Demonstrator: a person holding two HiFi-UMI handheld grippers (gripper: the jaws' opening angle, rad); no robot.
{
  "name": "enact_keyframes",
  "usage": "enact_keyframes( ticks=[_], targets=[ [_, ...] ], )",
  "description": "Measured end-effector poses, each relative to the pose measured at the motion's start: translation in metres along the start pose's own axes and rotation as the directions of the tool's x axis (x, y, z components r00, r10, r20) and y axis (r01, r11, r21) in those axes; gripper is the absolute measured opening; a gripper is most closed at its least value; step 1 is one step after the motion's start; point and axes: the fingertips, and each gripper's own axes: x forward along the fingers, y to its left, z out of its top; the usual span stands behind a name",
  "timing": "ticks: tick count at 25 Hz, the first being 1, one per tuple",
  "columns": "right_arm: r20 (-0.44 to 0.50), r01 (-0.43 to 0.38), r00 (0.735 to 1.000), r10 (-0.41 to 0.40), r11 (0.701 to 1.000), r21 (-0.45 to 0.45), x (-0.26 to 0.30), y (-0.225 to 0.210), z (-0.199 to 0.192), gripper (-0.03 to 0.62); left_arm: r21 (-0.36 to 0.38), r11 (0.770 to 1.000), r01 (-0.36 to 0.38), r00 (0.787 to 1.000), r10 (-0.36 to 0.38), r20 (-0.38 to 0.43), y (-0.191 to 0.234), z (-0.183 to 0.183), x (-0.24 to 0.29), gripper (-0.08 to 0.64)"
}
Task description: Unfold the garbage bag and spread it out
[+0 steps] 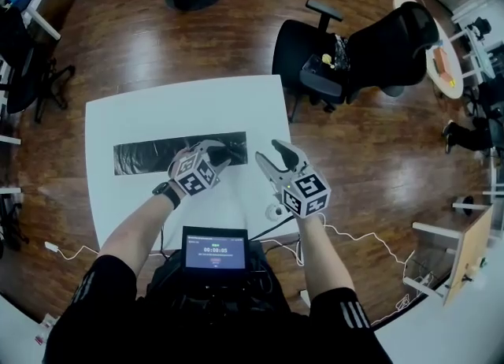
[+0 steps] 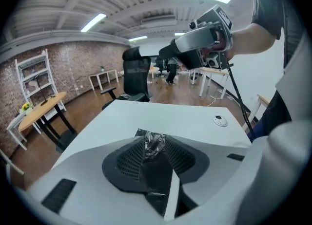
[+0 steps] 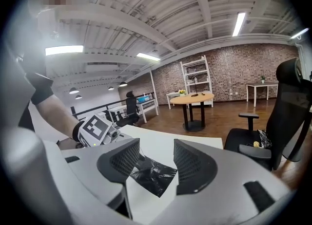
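A black bag (image 1: 157, 152) lies on the white worktop (image 1: 181, 106) as 1 long folded strip. It runs parallel to the far edge, from near the left edge to past the middle.

The left gripper (image 1: 219, 152) sits at the strip's right end. In the left gripper view its fingers (image 2: 129, 163) are drawn close together, with a crumpled fold of the bag (image 2: 155, 143) pinched up between them.

The right gripper (image 1: 277, 156) is just right of that end, nearer the right edge. Its fingers (image 3: 192, 163) stand well apart and hold nothing. The bag's end (image 3: 153, 175) shows through the gap between them, flat on the worktop.

A small screen (image 1: 214, 248) sits at the near edge, in front of the person.
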Motion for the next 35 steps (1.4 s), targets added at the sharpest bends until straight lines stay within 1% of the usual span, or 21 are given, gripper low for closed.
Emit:
enact_keyframes(
  ticks=[4,5,10,15,21,27,30,31,35],
  targets=[
    [-0.033,-0.02,0.999,0.02,1.0,0.004,0.012,-0.006,-0.014,0.229,0.0,1.0,0.015,0.998,-0.015,-0.055,0.002,-0.012,0.021,0.133],
    [-0.039,-0.023,0.999,0.024,1.0,0.007,0.014,-0.008,-0.017,0.229,0.003,1.0,0.021,0.997,-0.021,-0.068,0.002,-0.014,0.025,0.121],
    [-0.074,-0.04,0.996,0.042,0.999,0.028,0.025,-0.011,-0.036,0.229,0.019,0.999,0.05,0.991,-0.047,-0.129,-0.004,-0.03,0.045,0.104],
    [-0.095,-0.05,0.994,0.055,0.998,0.05,0.031,-0.016,-0.05,0.229,0.006,0.999,0.053,0.986,-0.051,-0.158,-0.003,-0.041,0.06,0.057],
    [-0.109,-0.06,0.992,0.068,0.996,0.069,0.036,-0.019,-0.06,0.229,-0.014,0.997,0.077,0.978,-0.079,-0.194,-0.005,-0.051,0.067,0.057],
    [-0.118,-0.066,0.99,0.076,0.994,0.083,0.04,-0.024,-0.068,0.229,-0.055,0.994,0.094,0.974,-0.103,-0.201,-0.005,-0.049,0.07,0.051],
    [-0.123,-0.067,0.989,0.078,0.994,0.089,0.042,-0.025,-0.072,0.229,-0.084,0.992,0.095,0.975,-0.11,-0.192,-0.004,-0.049,0.069,0.023],
    [-0.124,-0.067,0.989,0.078,0.994,0.091,0.043,-0.025,-0.072,0.229,-0.093,0.991,0.092,0.976,-0.109,-0.189,-0.003,-0.048,0.069,0.001],
    [-0.131,-0.066,0.988,0.078,0.993,0.096,0.043,-0.029,-0.076,0.23,-0.145,0.986,0.088,0.979,-0.113,-0.17,0.0,-0.047,0.068,0.0]
  ],
)
